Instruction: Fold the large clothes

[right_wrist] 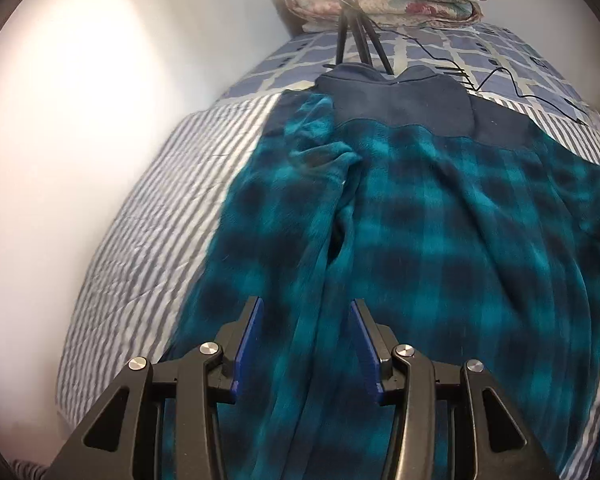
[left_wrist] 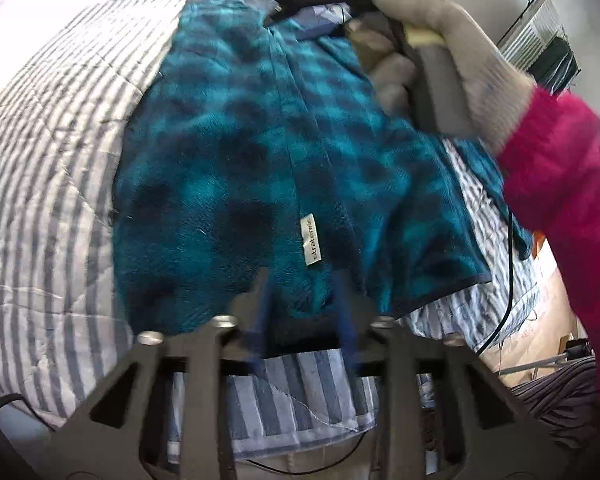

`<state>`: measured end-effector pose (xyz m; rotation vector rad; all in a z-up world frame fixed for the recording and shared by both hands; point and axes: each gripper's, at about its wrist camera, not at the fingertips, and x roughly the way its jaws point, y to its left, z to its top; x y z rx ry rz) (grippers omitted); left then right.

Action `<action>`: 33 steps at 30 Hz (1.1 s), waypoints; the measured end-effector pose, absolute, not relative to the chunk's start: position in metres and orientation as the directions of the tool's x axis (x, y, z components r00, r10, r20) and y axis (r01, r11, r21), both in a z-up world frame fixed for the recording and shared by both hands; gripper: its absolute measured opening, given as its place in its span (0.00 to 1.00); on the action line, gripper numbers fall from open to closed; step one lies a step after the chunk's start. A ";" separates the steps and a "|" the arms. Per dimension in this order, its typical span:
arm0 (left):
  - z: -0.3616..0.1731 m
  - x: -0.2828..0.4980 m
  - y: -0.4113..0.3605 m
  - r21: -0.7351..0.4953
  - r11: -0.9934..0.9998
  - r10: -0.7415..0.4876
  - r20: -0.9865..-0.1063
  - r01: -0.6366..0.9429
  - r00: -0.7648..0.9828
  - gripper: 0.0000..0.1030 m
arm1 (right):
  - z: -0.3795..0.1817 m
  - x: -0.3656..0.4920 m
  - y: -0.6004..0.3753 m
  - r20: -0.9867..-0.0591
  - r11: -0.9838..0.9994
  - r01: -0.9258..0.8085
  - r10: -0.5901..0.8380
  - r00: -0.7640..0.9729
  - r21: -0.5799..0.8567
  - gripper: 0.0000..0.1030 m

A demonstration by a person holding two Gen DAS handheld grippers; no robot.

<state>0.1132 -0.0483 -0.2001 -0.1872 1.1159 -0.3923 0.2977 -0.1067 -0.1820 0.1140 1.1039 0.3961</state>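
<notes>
While the teal-and-navy plaid fleece jacket [right_wrist: 420,240] lies spread on the striped quilt [right_wrist: 148,208], collar at twelve o'clock, the right gripper [right_wrist: 306,312] and the left gripper [left_wrist: 300,284] both gape wide.

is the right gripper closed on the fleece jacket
No, the right gripper is open, its blue pads spread wide above the teal plaid fleece jacket, pinching no fabric.

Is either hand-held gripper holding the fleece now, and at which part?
Neither holds it. The right hand-held gripper is open above the fleece. The left hand-held gripper is open at its hem.
</notes>
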 end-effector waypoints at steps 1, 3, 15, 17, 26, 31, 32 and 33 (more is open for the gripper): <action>-0.203 0.114 -0.051 -0.336 0.917 -0.395 -0.838 0.216 0.376 0.06 | -0.186 0.303 -0.105 -0.850 0.928 -0.252 0.357 0.387 0.275 0.46; -0.205 0.114 -0.053 -0.330 0.919 -0.391 -0.837 0.218 0.382 0.02 | -0.195 0.314 -0.101 -0.859 0.934 -0.250 0.337 0.385 0.255 0.46; -0.180 0.104 -0.078 -0.413 0.859 -0.507 -0.770 0.303 0.388 0.00 | -0.190 0.320 -0.114 -0.819 0.907 -0.298 0.403 0.409 0.298 0.04; -0.196 0.106 -0.084 -0.384 0.873 -0.477 -0.798 0.299 0.368 0.00 | -0.203 0.321 -0.114 -0.840 0.920 -0.289 0.366 0.400 0.263 0.04; -0.187 0.099 -0.081 -0.416 0.846 -0.519 -0.785 0.333 0.338 0.08 | -0.190 0.299 -0.114 -0.845 0.948 -0.290 0.260 0.467 0.131 0.25; -0.153 0.074 -0.065 -0.363 0.857 -0.500 -0.758 0.366 0.419 0.08 | -0.140 0.250 -0.138 -0.792 0.934 -0.312 0.321 0.519 0.174 0.26; -0.147 0.072 -0.062 -0.353 0.860 -0.495 -0.752 0.368 0.435 0.08 | -0.129 0.238 -0.146 -0.777 0.935 -0.298 0.330 0.536 0.191 0.28; -0.141 0.066 -0.055 -0.343 0.863 -0.490 -0.746 0.369 0.451 0.08 | -0.123 0.229 -0.152 -0.768 0.935 -0.290 0.336 0.546 0.203 0.29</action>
